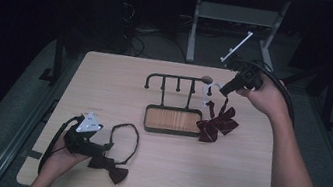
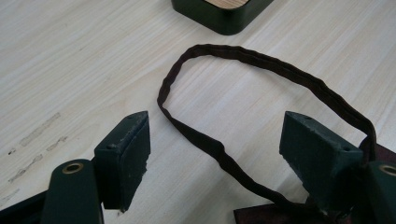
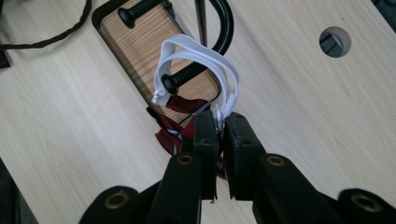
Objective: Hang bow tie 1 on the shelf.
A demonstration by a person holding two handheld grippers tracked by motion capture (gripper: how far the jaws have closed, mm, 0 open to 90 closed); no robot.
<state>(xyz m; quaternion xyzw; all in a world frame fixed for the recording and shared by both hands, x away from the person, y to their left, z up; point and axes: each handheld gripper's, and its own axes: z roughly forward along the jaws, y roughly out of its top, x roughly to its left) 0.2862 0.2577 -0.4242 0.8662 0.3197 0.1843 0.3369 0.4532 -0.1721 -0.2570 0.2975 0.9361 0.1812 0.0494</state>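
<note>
— Dark brown fabric is seen at the table's near left edge: what is shown there?

— A brown bow tie [image 1: 111,170] is laid flat, its thin neck strap [image 2: 243,58] looped out across the pale wooden table [image 1: 106,79]. The left gripper [image 1: 106,147] is held low over it, jaws spread wide with the strap lying between them, untouched by either pad. In the left gripper view the bow itself is cut off at the bottom edge, and just a corner of the tray [image 2: 224,18] is caught at the top.

— And further right?

— A black hook rack [image 1: 176,81] is stood on the wood-lined tray at mid-table. At its right end a white elastic band [image 3: 205,56] is looped over a knobbed peg [image 3: 180,79], and the band is pinched by the right gripper [image 3: 223,120], jaws pressed together on it. A dark red striped bow tie [image 1: 216,124] is hung below the band, beside the tray; in the right gripper view it is largely hidden behind the jaws. Whether its lower edge is rested on the table cannot be made out.
</note>
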